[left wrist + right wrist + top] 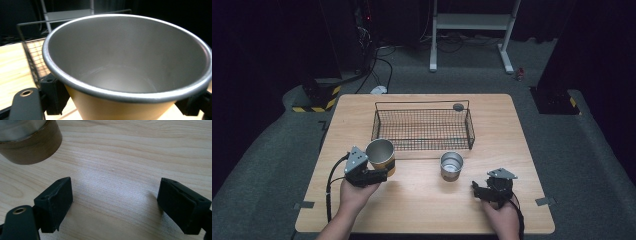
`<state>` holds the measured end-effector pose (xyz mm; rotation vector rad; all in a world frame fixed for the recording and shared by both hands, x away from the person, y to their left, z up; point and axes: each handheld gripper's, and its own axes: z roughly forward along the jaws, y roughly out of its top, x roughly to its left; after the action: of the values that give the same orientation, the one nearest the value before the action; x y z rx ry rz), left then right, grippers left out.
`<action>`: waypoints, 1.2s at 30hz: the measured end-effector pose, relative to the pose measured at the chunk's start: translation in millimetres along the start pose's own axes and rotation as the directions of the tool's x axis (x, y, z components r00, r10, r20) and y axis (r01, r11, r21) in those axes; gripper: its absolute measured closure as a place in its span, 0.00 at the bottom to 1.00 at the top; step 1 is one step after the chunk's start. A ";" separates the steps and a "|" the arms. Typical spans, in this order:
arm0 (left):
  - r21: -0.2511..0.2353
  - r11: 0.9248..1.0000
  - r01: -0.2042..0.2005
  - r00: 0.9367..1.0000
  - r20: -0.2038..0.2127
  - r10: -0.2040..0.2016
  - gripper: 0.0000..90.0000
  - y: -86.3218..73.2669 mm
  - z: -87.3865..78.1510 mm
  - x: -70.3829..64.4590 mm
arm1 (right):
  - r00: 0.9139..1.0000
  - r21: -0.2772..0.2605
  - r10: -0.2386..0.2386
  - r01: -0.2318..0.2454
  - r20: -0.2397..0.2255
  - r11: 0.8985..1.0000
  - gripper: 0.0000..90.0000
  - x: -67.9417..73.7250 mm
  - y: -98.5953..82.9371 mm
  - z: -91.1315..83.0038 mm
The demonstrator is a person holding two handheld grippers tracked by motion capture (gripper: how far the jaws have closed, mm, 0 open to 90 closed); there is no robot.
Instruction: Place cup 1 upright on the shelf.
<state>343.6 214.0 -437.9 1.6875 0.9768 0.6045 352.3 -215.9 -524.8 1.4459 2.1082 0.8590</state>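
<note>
Two hand-held grippers: left (379, 175) clamps the yellow cup (381, 156), right (479, 189) gapes empty.

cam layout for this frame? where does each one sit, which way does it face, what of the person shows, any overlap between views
High view: above the person's side, looking forward and down on the light wooden table; both forearms, left gripper, right gripper.
Left gripper view: on the left gripper, looking into the yellow-sided metal cup between its jaws; black wire basket behind.
Right gripper view: on the right gripper, looking down at bare tabletop between spread jaws; small steel cup at top left.
Shared: both cups and the basket also appear in the high view.
</note>
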 end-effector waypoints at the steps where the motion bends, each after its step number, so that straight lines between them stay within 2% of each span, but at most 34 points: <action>1: 0.002 1.000 0.002 1.000 -0.006 -0.002 0.18 0.8 0.8 1.2 | 1.000 0.000 0.000 0.000 0.000 1.000 0.14 0.0 0.0 0.0; 8: -0.009 1.000 0.004 1.000 0.000 -0.004 0.18 10.6 5.5 5.7 | 1.000 0.000 0.000 0.000 -0.001 1.000 0.14 0.0 0.0 0.0; 9: -0.012 1.000 0.026 0.999 0.028 -0.025 0.18 14.3 7.5 7.8 | 1.000 0.000 0.000 0.000 -0.001 1.000 0.14 0.0 0.0 0.0; 11: -0.014 0.999 0.032 0.999 0.038 -0.031 0.18 16.8 8.6 7.8 | 1.000 0.000 -0.001 0.001 -0.001 1.000 0.14 0.0 0.0 0.0; 12: -0.022 1.000 0.014 1.000 0.027 -0.014 0.18 20.1 10.6 7.0 | 1.000 0.000 -0.001 0.001 -0.001 1.000 0.14 0.0 0.0 0.0; 18: -0.008 1.000 -0.019 1.000 0.018 0.019 0.18 29.0 19.8 6.8 | 1.000 -0.001 -0.007 0.007 -0.003 1.000 0.14 -0.1 0.1 0.0; 23: 0.016 1.000 -0.020 1.000 0.024 0.020 0.18 35.2 28.3 9.6 | 1.000 -0.001 -0.009 0.009 -0.005 1.000 0.14 -0.1 0.1 0.0; 26: -0.001 1.000 -0.021 0.999 0.025 0.021 0.18 35.8 31.1 10.9 | 1.000 -0.001 -0.009 0.009 -0.006 1.000 0.14 0.0 0.1 0.0; 29: 0.016 1.000 -0.009 1.000 0.025 0.008 0.18 38.9 36.3 14.0 | 1.000 -0.004 -0.012 0.012 -0.009 1.000 0.14 0.1 0.0 0.2; 34: 0.002 1.000 0.010 1.000 0.016 -0.010 0.18 45.2 43.6 18.0 | 1.000 -0.003 -0.013 0.013 -0.010 1.000 0.14 0.1 0.0 0.1; 36: 0.011 1.000 0.020 1.000 0.017 -0.021 0.18 48.1 46.1 20.2 | 1.000 -0.003 -0.013 0.013 -0.010 1.000 0.14 0.1 0.0 0.1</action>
<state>405.6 200.6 -409.0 1.6881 0.9855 0.5709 352.4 -215.7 -524.9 1.4277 2.1199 0.8657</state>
